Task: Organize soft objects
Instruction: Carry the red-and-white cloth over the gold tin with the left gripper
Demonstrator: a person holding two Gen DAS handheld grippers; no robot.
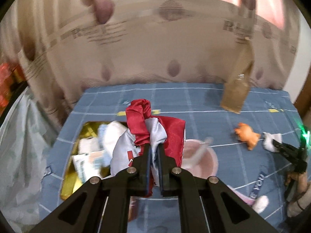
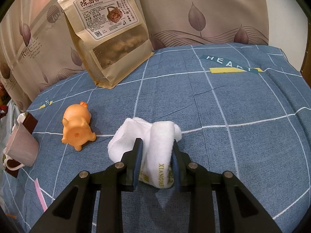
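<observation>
Red & white satin cloth (image 1: 153, 130) is bunched up and pinched in the left gripper (image 1: 154, 147), jaws clamped tight on it w/ fabric spilling out both sides, hanging above a gold-lined box (image 1: 77, 155) that has folded white stuff and paper packets in it. Left view is pretty blurry tbh.

White towel (image 2: 147, 141) sits on the blue checked bedspread (image 2: 223, 101), rolled/folded, and the right gripper (image 2: 156, 143) is closed on a fold of it, pads pressing both sides. Gold lettering on the towel near the pads.

Just left of the towel there's an orange rubber pig toy (image 2: 77, 128) lying on its side, not touching it. Further left, a pinkish mug (image 2: 21, 147) tipped over near the bed edge. At the back a kraft snack bag (image 2: 108, 36) leans upright against the leaf-print curtain (image 2: 204, 9).
</observation>
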